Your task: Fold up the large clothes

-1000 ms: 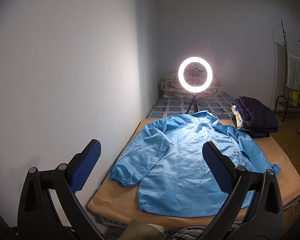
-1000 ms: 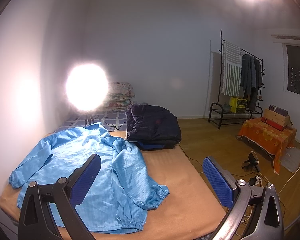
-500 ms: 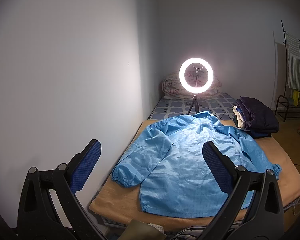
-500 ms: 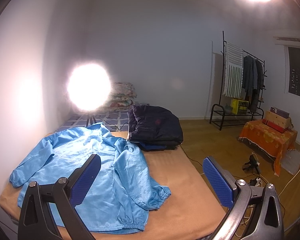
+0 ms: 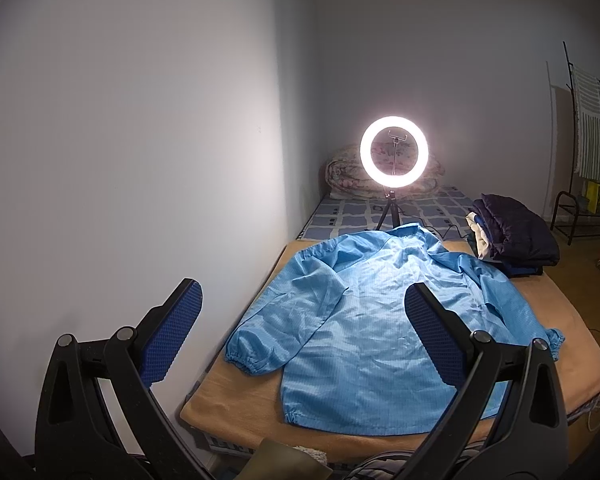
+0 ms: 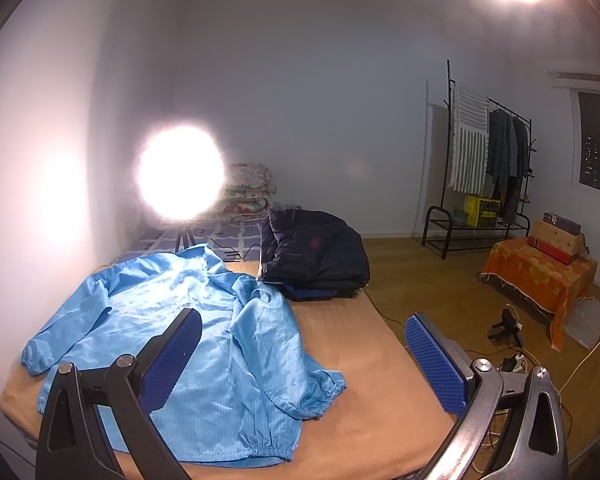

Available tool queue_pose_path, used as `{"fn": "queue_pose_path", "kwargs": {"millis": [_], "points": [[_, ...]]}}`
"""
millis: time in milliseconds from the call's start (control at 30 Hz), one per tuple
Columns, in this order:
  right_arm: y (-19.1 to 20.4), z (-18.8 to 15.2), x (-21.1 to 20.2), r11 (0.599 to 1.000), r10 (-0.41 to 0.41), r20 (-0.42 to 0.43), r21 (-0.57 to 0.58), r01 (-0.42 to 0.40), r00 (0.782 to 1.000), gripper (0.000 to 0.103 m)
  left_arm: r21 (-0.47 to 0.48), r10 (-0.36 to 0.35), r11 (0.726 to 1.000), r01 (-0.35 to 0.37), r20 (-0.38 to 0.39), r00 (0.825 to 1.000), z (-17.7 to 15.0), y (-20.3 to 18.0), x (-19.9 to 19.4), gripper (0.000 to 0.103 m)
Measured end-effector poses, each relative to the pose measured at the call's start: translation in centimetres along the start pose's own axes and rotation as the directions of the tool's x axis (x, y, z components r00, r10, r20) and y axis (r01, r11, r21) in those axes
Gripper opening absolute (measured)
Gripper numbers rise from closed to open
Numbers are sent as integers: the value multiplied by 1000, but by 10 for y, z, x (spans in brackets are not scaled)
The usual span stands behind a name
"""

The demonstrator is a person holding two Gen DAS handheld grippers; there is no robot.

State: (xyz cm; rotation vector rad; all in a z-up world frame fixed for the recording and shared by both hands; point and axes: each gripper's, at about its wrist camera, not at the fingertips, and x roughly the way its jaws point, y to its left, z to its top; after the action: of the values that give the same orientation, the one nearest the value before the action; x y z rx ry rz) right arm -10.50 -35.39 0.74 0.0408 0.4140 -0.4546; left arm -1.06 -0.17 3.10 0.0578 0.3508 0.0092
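Note:
A light blue jacket (image 5: 364, 320) lies spread flat on the tan blanket (image 5: 236, 404) of a bed, collar away from me, both sleeves angled down toward the hem. It also shows in the right wrist view (image 6: 204, 344). My left gripper (image 5: 300, 332) is open and empty, held above the bed's near edge, short of the jacket's hem. My right gripper (image 6: 300, 352) is open and empty, held above the near right part of the bed (image 6: 380, 376), near the right sleeve cuff (image 6: 324, 388).
A stack of dark folded clothes (image 5: 512, 236) sits at the bed's far right (image 6: 312, 252). A lit ring light (image 5: 394, 158) on a tripod stands behind the collar. A wall runs along the left. Clothes rack (image 6: 488, 168), orange-draped table (image 6: 540, 280) and floor cables (image 6: 512, 340) are at right.
Both grippers have shifted slightly back or upward, so the bed sits a little farther off in the views. Both jaws stay open. The jacket has not moved.

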Motion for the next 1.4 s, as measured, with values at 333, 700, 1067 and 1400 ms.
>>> {"fn": "queue_pose_path", "kwargs": {"millis": [333,700,1067,1400], "points": [[3,-2,1,1000,5,-4,-9,-5,1000,103,8,12,1000,-12,-2,1000,-3,5,3,103],[5,-4,1,1000,4,-4,-12,-4,1000,103,13,28,1000,-28,0,1000,-16,7,7,103],[22,-1,1,999,10,8,-40,-10,1000,103,5,52,999,-52,-21,998,-35,19,18,103],[56,10,18,996,39,0,-78,-39,999,103,4,108,994,-108,-42,993,-52,39,28,103]]}}
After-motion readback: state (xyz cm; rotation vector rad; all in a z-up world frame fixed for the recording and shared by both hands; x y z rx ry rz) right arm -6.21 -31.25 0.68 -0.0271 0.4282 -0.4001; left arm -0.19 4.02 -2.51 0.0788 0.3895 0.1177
